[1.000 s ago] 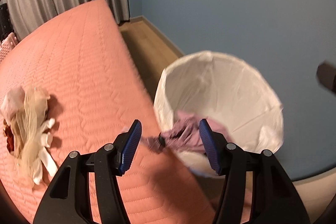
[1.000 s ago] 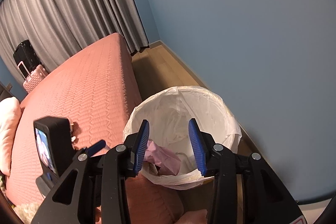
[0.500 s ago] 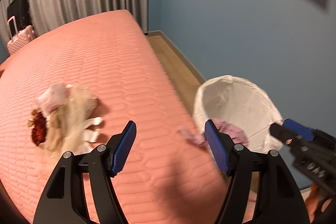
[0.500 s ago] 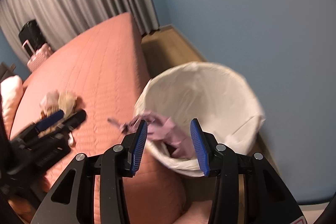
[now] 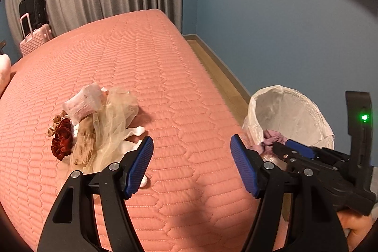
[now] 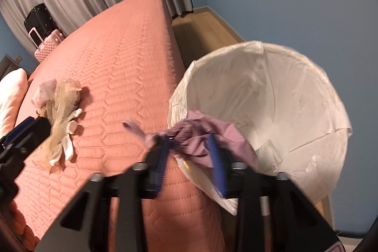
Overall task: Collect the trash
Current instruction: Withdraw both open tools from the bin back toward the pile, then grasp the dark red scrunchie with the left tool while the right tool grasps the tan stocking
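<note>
Beside the pink bed, the right claw is closing around purple cloth draped over the bin rim.

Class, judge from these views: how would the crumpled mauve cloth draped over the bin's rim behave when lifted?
The crumpled mauve cloth probably hangs floppy: it sags over the white-lined bin rim. It seems light, thin and creased. Its loose strap may trail or snag as the closing right gripper lifts it.

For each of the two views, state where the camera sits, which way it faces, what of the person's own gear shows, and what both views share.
Left wrist: on the left gripper, angled down over the bed; jaws open, empty.
Right wrist: on the right gripper, angled down at the bin rim; jaws closing around purple cloth.
Shared: bed, bin, cloth, trash pile, each other's gripper.
</note>
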`<state>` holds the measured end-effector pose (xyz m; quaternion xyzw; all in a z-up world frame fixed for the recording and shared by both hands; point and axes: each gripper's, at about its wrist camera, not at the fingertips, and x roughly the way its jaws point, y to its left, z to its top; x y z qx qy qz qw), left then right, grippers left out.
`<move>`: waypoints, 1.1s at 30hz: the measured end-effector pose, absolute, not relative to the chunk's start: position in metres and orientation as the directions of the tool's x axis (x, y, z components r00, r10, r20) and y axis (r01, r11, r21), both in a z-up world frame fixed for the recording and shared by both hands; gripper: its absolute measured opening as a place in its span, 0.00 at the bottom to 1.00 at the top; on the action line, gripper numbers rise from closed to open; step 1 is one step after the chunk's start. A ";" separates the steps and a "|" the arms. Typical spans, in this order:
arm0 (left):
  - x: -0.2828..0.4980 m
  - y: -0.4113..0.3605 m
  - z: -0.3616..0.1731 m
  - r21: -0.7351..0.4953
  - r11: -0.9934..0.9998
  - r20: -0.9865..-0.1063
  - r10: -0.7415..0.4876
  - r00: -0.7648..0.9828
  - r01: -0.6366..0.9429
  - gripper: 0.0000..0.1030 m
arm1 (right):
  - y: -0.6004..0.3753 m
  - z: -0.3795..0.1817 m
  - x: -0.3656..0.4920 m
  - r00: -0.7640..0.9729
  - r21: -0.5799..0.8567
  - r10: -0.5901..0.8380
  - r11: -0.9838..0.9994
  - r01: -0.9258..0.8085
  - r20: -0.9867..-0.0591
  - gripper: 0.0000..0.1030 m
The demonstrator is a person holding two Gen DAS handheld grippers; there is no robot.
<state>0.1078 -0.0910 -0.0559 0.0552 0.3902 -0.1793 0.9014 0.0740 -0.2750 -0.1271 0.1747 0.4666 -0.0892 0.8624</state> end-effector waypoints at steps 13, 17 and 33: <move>0.107 -0.072 -0.051 -0.076 0.945 -0.728 -0.270 0.630 0.317 0.72 | -0.295 -0.072 0.055 0.610 0.146 -0.135 0.909 0.389 -0.781 0.38; 0.106 -0.054 -0.048 -0.078 0.955 -0.723 -0.252 0.643 0.286 0.75 | -0.269 -0.057 0.058 0.632 0.148 -0.110 0.928 0.341 -0.767 0.43; 0.129 0.067 -0.066 -0.081 0.995 -0.754 -0.099 0.649 0.058 0.81 | -0.136 -0.041 0.097 0.646 0.177 0.053 0.976 0.129 -0.762 0.48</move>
